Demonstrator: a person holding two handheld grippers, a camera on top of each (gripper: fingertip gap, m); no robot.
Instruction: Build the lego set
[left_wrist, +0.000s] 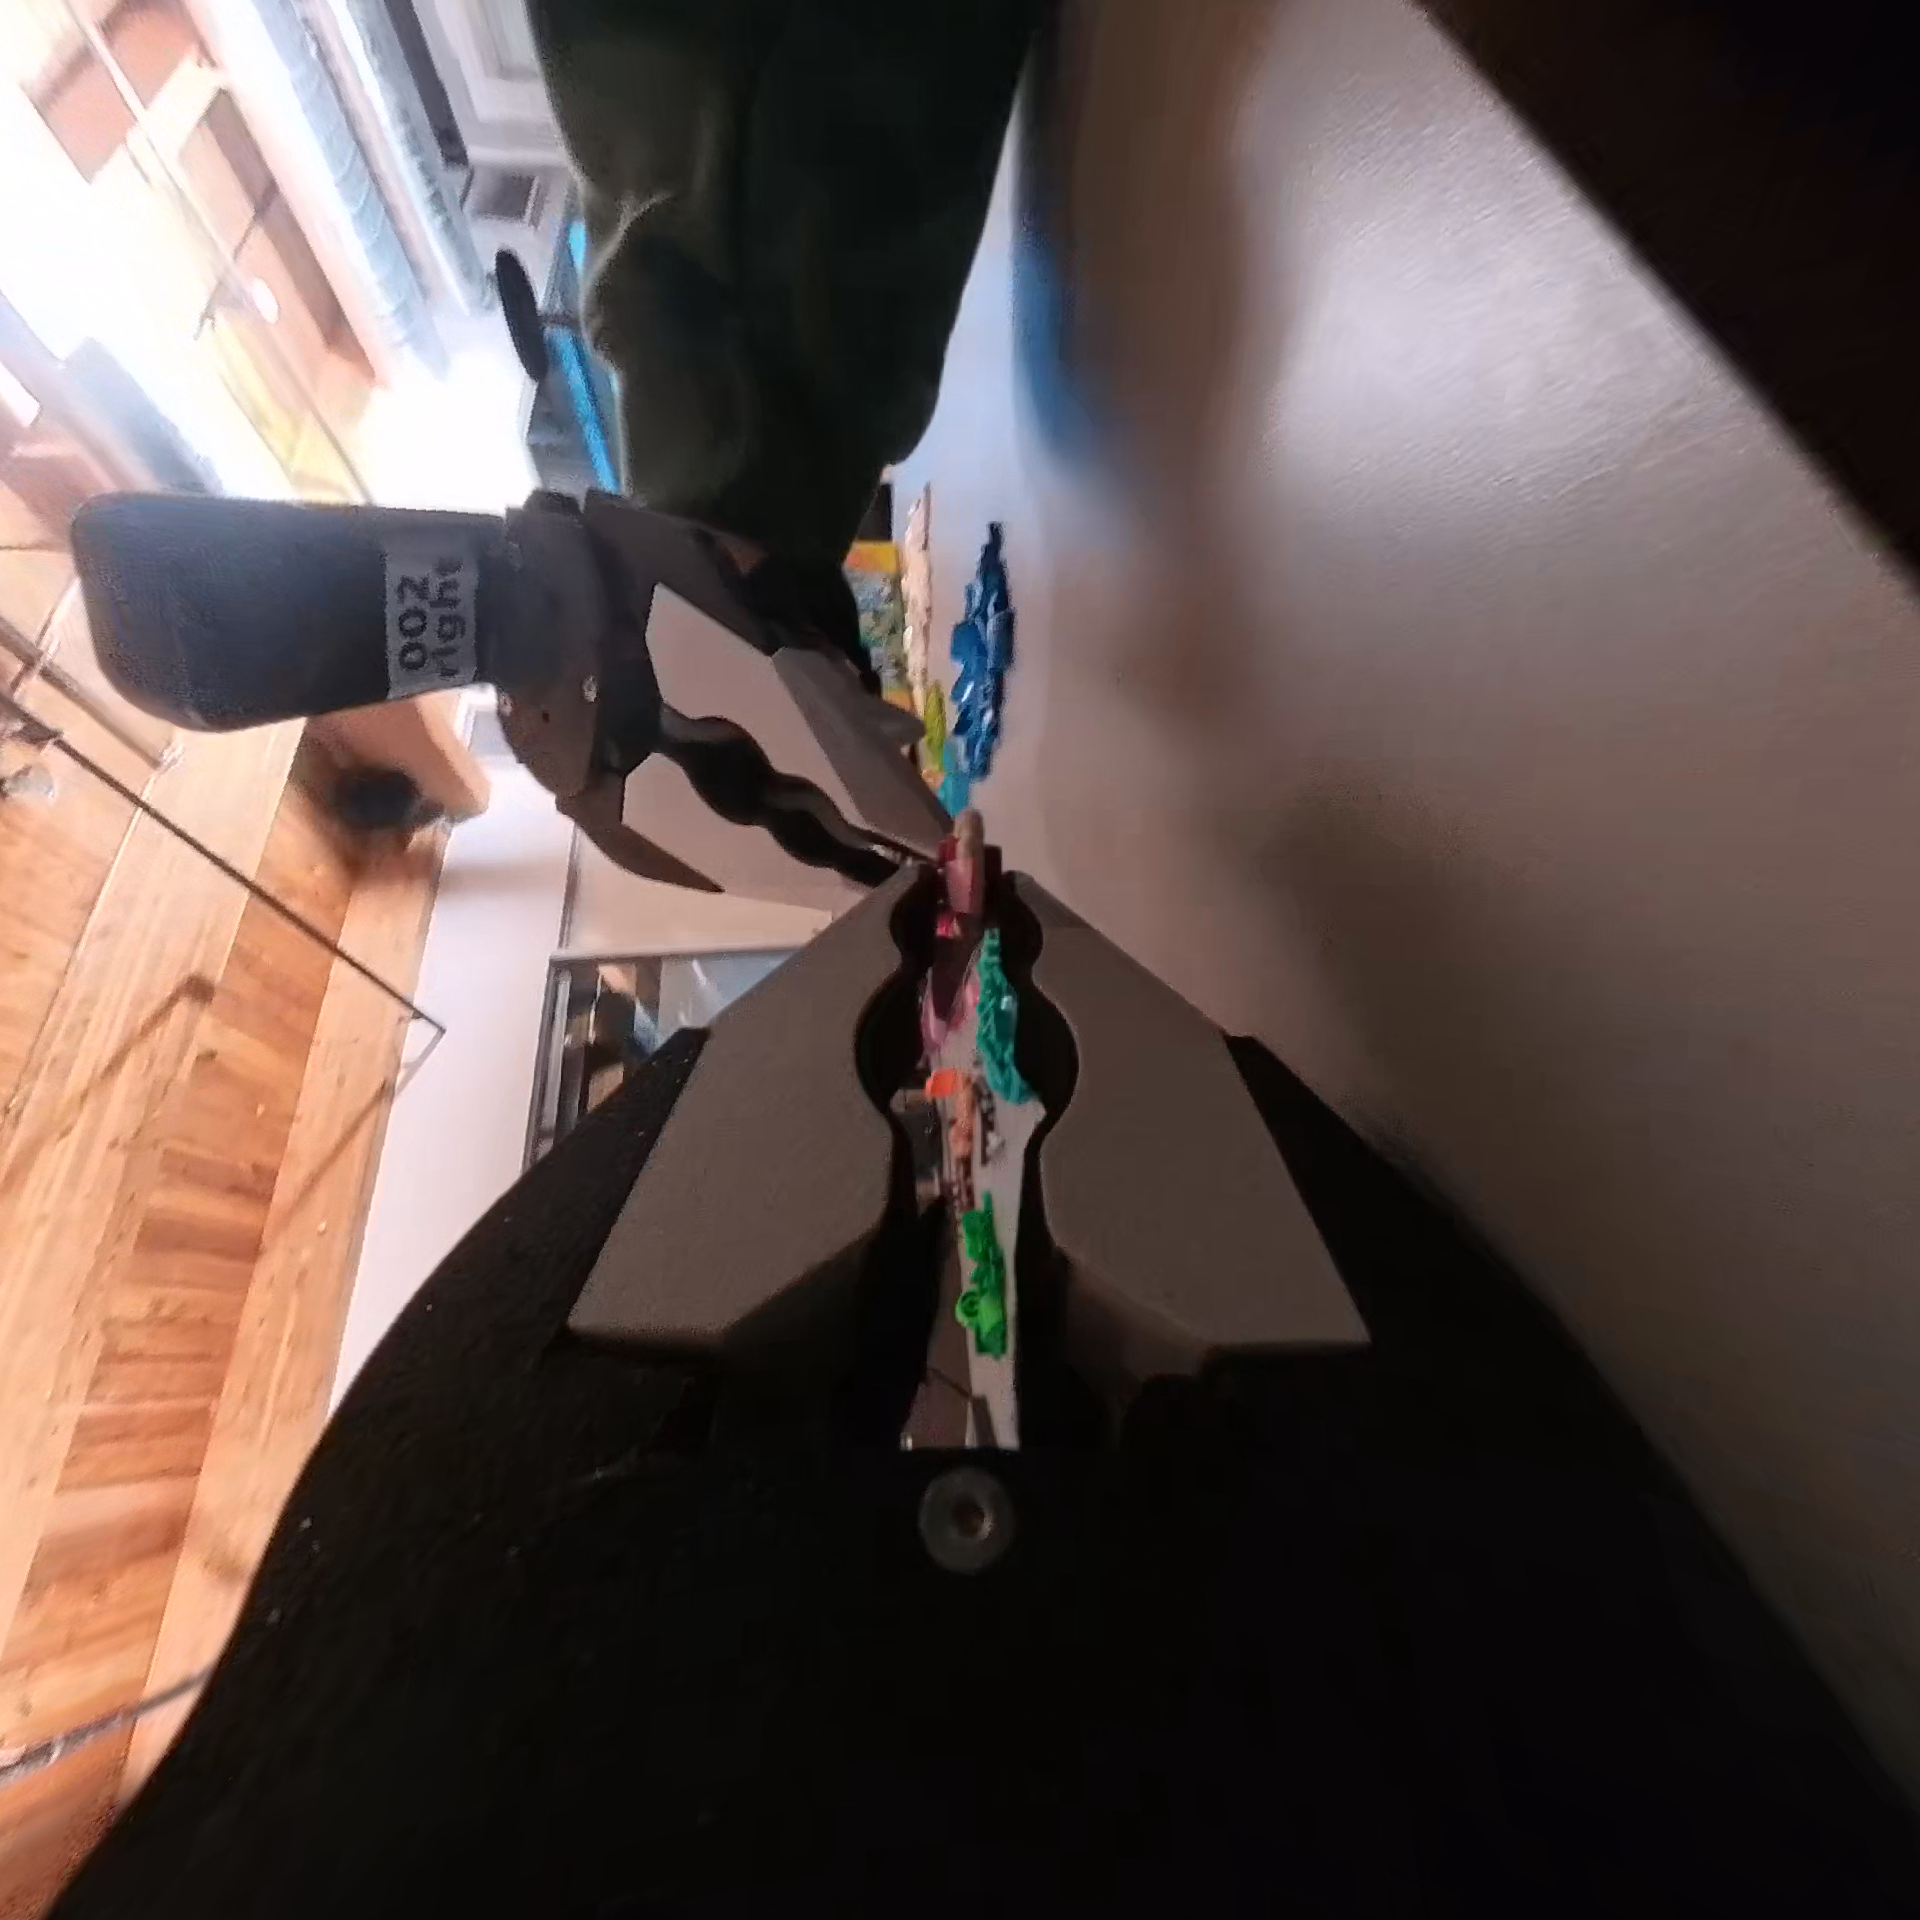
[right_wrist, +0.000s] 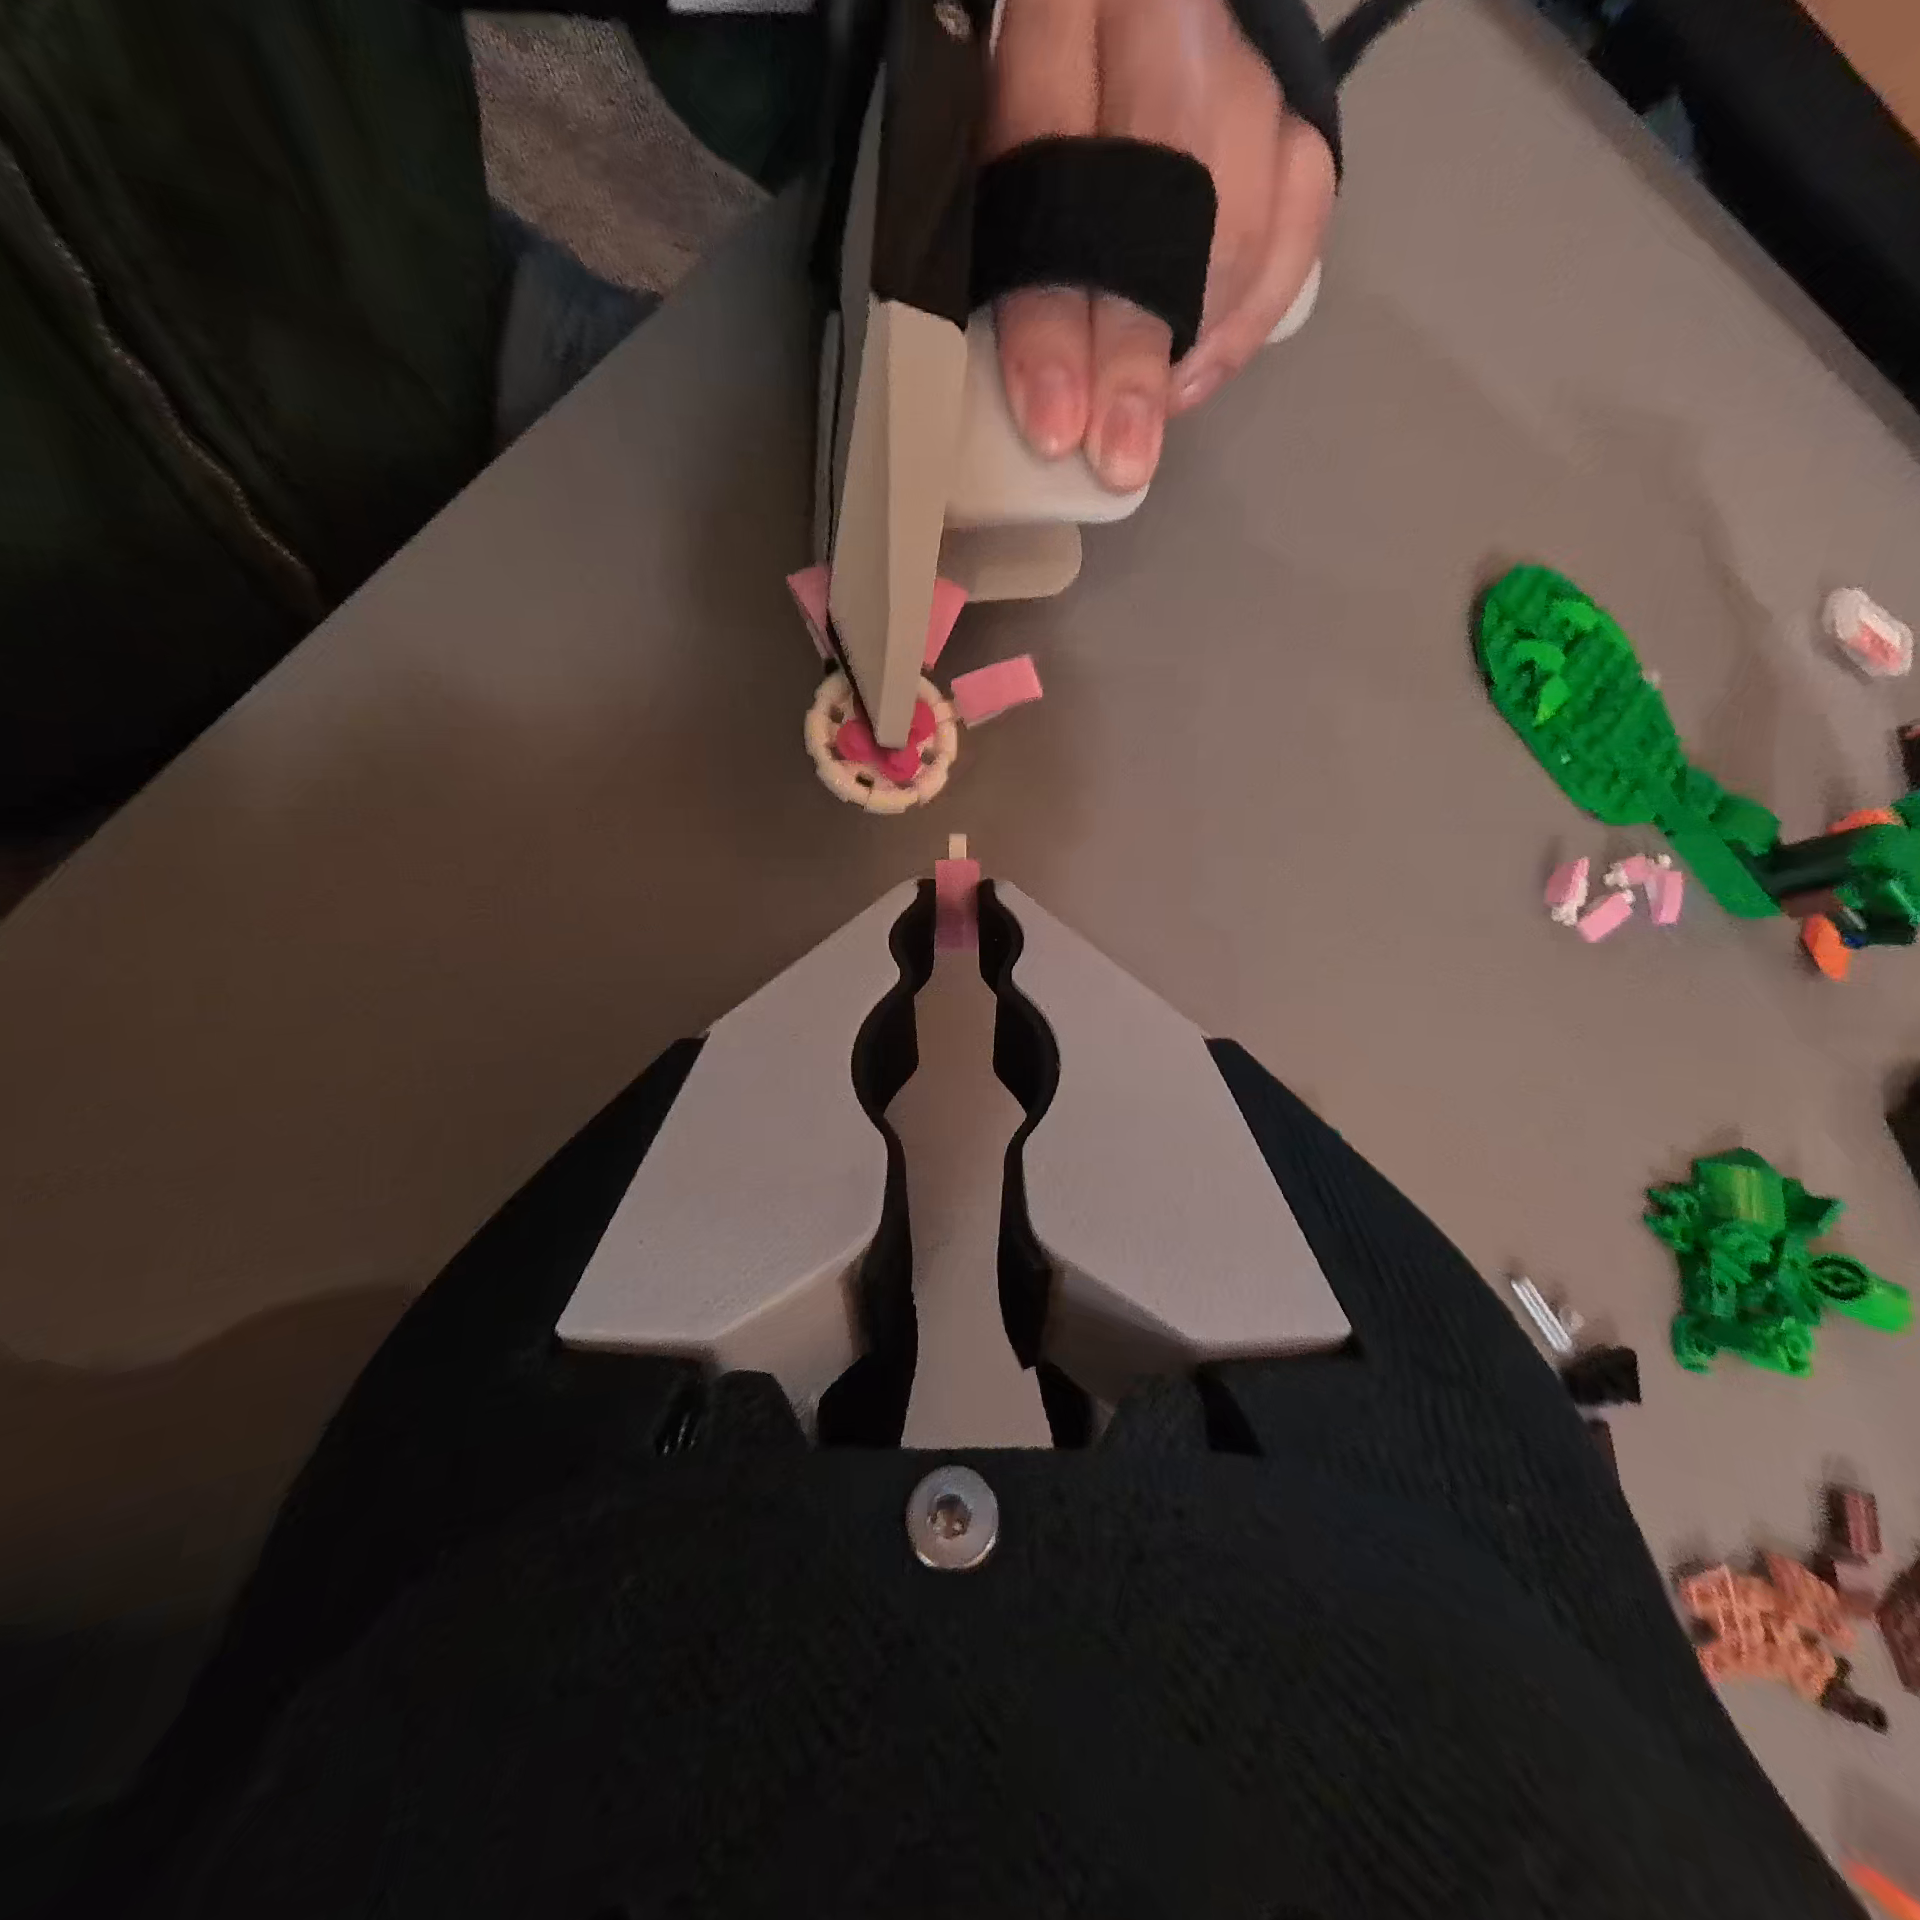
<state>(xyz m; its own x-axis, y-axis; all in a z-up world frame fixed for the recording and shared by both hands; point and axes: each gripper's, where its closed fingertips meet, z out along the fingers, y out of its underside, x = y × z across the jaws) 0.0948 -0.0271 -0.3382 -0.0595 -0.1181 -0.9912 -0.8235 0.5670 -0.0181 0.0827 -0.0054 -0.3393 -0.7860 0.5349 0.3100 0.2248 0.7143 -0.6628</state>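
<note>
Label (left_wrist: 429, 621) on black right claw (left_wrist: 940, 844)

Left wrist view is rolled sideways, skimming low along the grey table (left_wrist: 1403, 727), table on the right, room on the left. Right wrist view looks steeply down, close. Both share the flower assembly (right_wrist: 883, 753) and green pieces (right_wrist: 1766, 1262).
</note>
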